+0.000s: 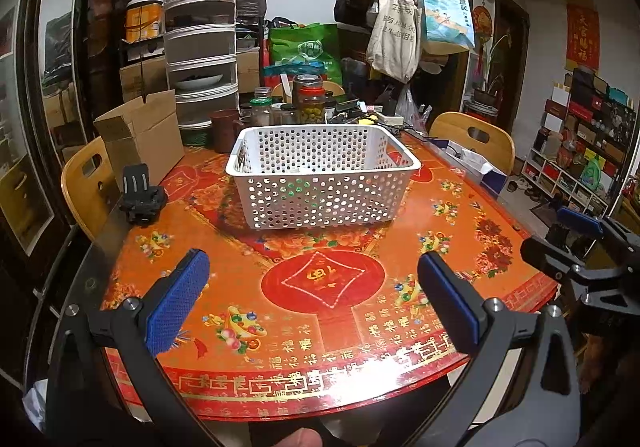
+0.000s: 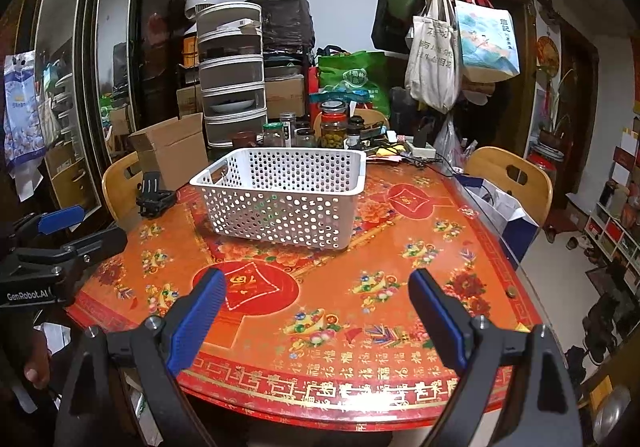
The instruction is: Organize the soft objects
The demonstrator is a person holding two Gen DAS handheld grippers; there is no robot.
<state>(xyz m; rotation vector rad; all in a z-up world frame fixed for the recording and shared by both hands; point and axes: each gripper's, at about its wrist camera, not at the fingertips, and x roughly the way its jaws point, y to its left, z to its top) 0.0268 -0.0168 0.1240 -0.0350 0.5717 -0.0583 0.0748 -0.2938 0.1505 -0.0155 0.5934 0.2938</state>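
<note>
Both grippers, left (image 1: 310, 295) and right (image 2: 316, 307), stand wide and hold nothing. The basket (image 1: 320, 183) shows no clear contents through its holes. No soft objects are visible on the table (image 1: 360, 327), so progress cannot be judged.

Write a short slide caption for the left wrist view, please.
Open left gripper over the patterned table, facing a white basket.

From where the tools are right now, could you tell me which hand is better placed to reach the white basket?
Probably left, only slightly: the basket sits almost straight ahead of the open left tool, while it lies left of the open right tool's line.
</note>
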